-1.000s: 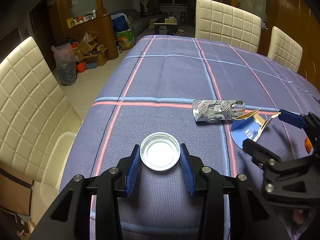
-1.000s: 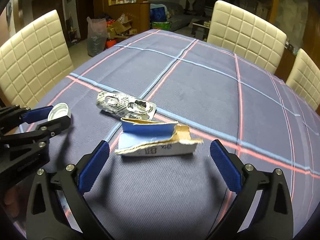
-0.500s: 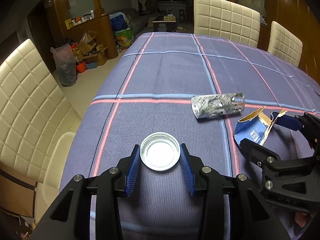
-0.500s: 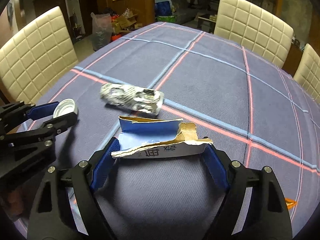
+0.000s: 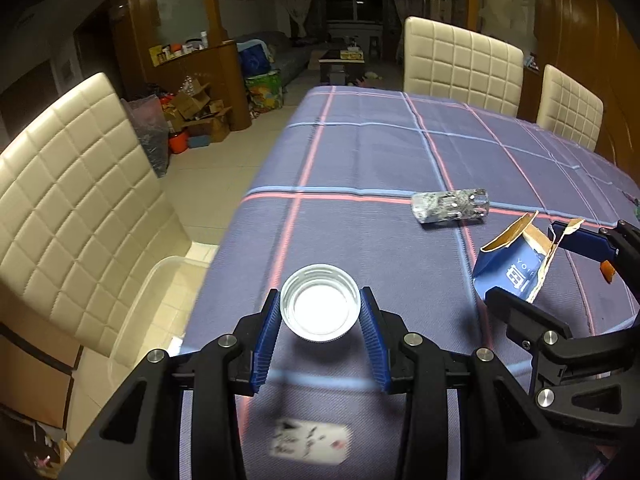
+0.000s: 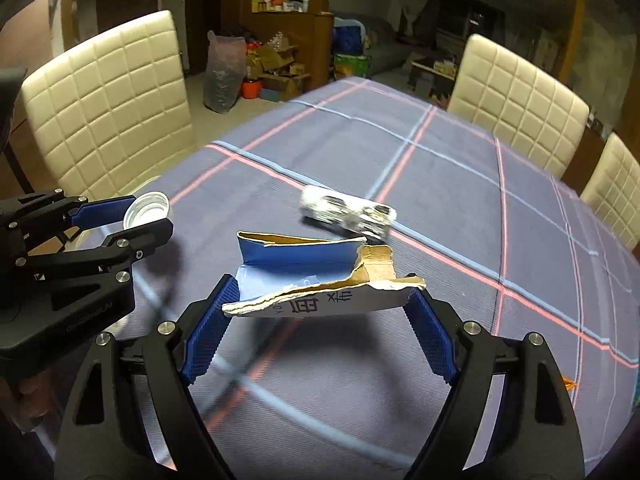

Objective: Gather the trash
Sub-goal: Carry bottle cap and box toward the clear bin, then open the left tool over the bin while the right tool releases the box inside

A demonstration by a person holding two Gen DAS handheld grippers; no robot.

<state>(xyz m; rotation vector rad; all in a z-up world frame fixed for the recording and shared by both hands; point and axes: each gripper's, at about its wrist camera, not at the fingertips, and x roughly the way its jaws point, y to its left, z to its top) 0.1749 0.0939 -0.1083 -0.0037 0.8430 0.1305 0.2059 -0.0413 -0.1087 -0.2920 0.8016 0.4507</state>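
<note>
The left gripper (image 5: 319, 316) clamps a white bottle cap (image 5: 319, 307); the right gripper (image 6: 320, 300) grips a torn blue carton (image 6: 316, 276). Both now hang above the tablecloth (image 5: 360, 140); the foil blister pack (image 6: 348, 212) stays lying beyond. Only the left view shows a blurred card (image 5: 310, 440) nearby.

1. The left gripper (image 5: 320, 316) has its blue jaws closed on a white bottle cap (image 5: 319, 307), open side up, held clear above the worktop (image 5: 360, 152) near its left edge.
2. The right gripper (image 5: 532, 270) grips a torn blue carton scrap (image 5: 514, 268) (brown card shows at the rip) toward the right edge.
3. A crumpled foil blister pack (image 5: 450, 207) lies on the checked cloth beyond them.
4. A blurred printed scrap (image 5: 310, 440) lies near the worktop's near edge.
</note>
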